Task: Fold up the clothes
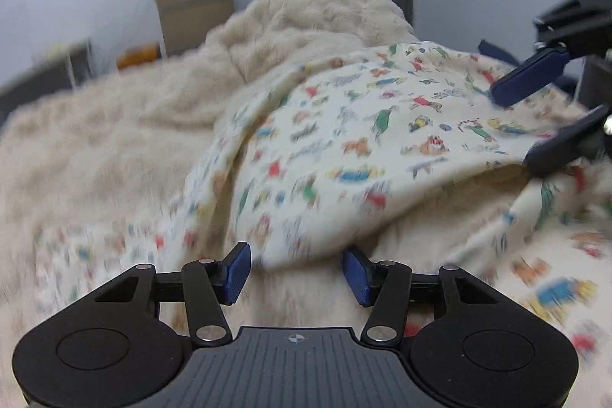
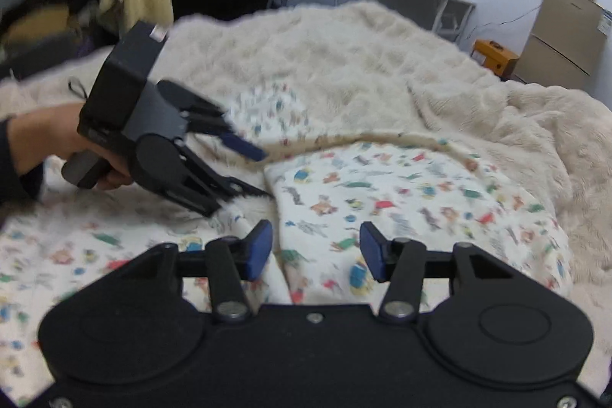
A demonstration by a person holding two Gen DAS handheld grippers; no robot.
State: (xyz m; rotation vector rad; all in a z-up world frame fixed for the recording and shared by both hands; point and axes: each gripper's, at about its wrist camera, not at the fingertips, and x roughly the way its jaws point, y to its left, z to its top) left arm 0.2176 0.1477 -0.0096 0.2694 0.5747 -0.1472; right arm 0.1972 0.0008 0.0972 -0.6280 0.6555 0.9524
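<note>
On a cream fluffy bed (image 2: 344, 64), a cartoon-print garment (image 2: 420, 201) lies partly doubled over at frame centre, both the left claw (image 1: 296, 272) and right claw (image 2: 315, 251) spread empty; I judge a fold mid-way, needing a fresh edge pinched.

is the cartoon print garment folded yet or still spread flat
Partly folded: one flap of the cream cartoon-print garment lies doubled over the rest on the fluffy cream blanket. Both claws, left and right, are open.
</note>
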